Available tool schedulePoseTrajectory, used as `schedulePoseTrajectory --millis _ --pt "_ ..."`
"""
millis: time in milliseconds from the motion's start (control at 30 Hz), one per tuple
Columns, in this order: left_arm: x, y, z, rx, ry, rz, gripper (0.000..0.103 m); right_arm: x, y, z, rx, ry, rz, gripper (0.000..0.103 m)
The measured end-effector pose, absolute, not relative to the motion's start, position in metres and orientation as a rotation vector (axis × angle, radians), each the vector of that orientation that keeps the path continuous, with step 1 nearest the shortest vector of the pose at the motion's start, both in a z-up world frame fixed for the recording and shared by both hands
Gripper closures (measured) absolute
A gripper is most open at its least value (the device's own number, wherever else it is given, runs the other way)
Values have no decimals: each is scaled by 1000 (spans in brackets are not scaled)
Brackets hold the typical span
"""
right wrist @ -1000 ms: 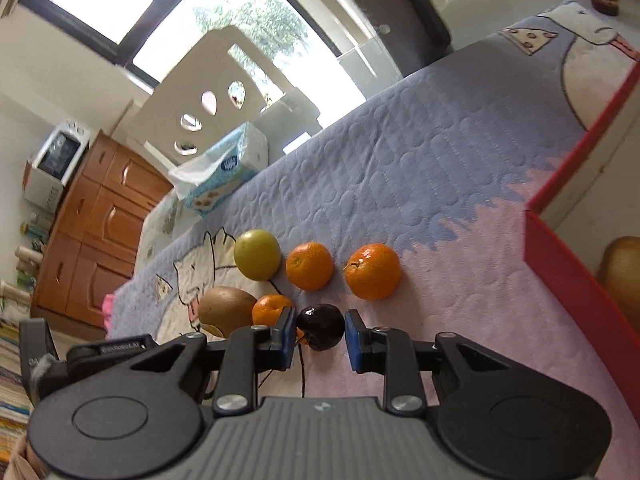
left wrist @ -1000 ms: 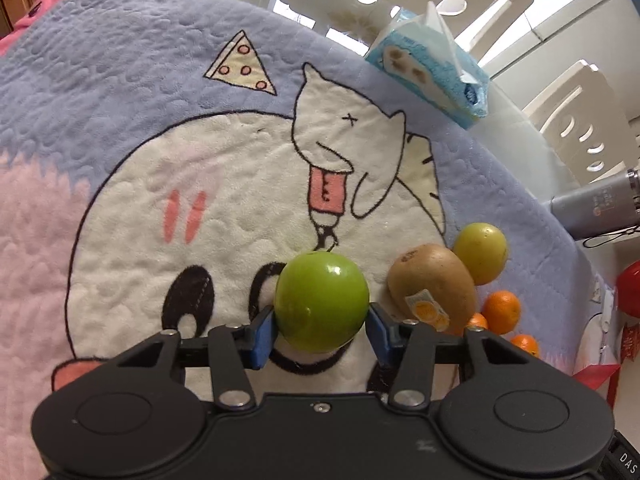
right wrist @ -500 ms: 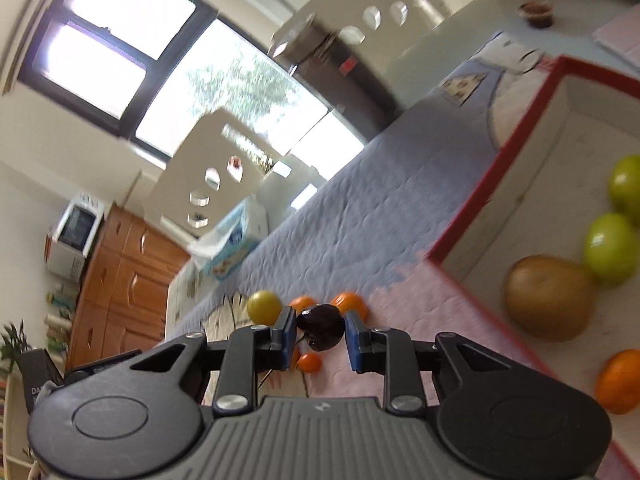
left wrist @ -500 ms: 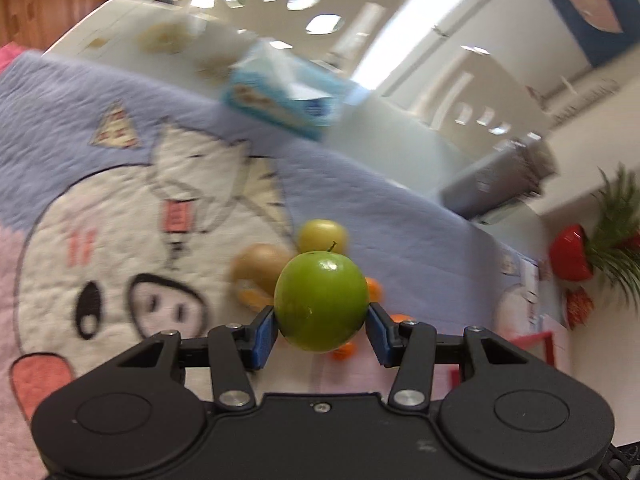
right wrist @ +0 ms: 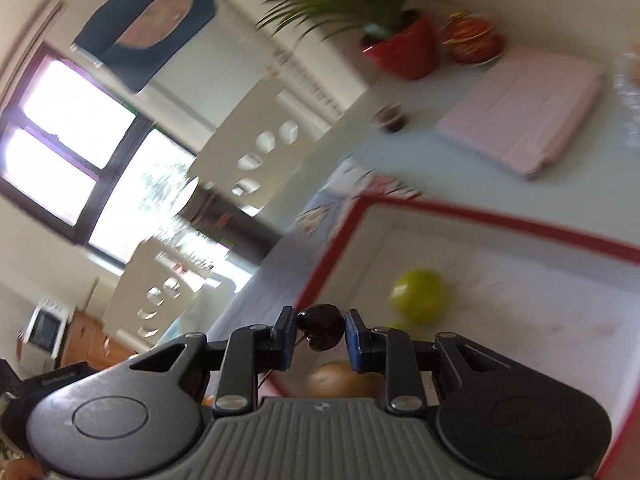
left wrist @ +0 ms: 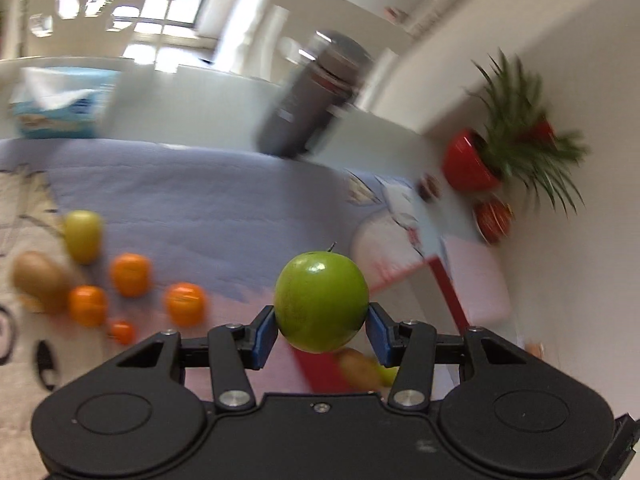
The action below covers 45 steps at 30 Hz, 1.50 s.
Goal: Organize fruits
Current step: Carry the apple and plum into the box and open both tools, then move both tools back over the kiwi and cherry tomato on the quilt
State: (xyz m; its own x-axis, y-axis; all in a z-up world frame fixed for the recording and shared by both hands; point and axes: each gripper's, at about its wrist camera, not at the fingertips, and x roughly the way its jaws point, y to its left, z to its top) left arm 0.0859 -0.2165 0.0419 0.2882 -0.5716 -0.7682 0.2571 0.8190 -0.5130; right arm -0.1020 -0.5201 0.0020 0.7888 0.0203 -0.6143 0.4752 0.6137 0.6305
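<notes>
My left gripper (left wrist: 321, 332) is shut on a green apple (left wrist: 321, 301) and holds it in the air above the blanket, near the red-rimmed box's corner (left wrist: 444, 280). My right gripper (right wrist: 318, 330) is shut on a dark cherry (right wrist: 321, 326) over the near left edge of the red-rimmed box (right wrist: 500, 220). Inside the box lie a green fruit (right wrist: 418, 294) and a brown kiwi (right wrist: 340, 380). On the blanket to the left lie a yellow-green fruit (left wrist: 82, 236), a kiwi (left wrist: 40, 280) and several oranges (left wrist: 186, 304).
A grey flask (left wrist: 312, 96) and a tissue box (left wrist: 60, 108) stand beyond the blanket. A red pot with a plant (left wrist: 472, 164) stands at the right by the wall. A pink folded case (right wrist: 524, 112) lies behind the box. White chairs (right wrist: 256, 140) stand at the far side.
Both grippers have swung right toward the box with their fruit. The left view now shows the fruit pile at its left; the right view now looks into the box.
</notes>
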Motion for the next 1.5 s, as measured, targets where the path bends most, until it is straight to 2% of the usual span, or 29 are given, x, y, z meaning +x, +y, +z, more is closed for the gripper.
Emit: schedulePoseTrajectory --millis 400,900,933,1000,1067,1167,1233,1400,1500 --pt "81 -333 -1 -151 1256 -673 47 -127 -570 -58 920 683 -390 75" --pt "92 -370 -33 -116 1330 -660 46 -94 -560 -75 879 777 -360 73" --pt "92 -371 -34 -115 1336 -659 38 -94 -560 -75 876 784 -354 71" --pt "93 -371 -31 -119 1334 -665 24 -91 -559 -75 866 811 -348 62" --pt "93 -371 -26 -114 1319 -665 24 -94 -558 -73 853 810 -367 50" --pt "93 -368 -17 -112 1306 -673 23 -100 -560 -68 864 794 -393 40" --pt "92 -364 -13 -108 1298 -668 23 -104 -562 -66 871 789 -407 36" --pt "88 -352 -2 -91 1272 -659 23 -110 -563 -59 865 784 -431 35" --pt "86 -343 4 -95 1265 -661 23 -107 -560 -60 864 834 -423 27"
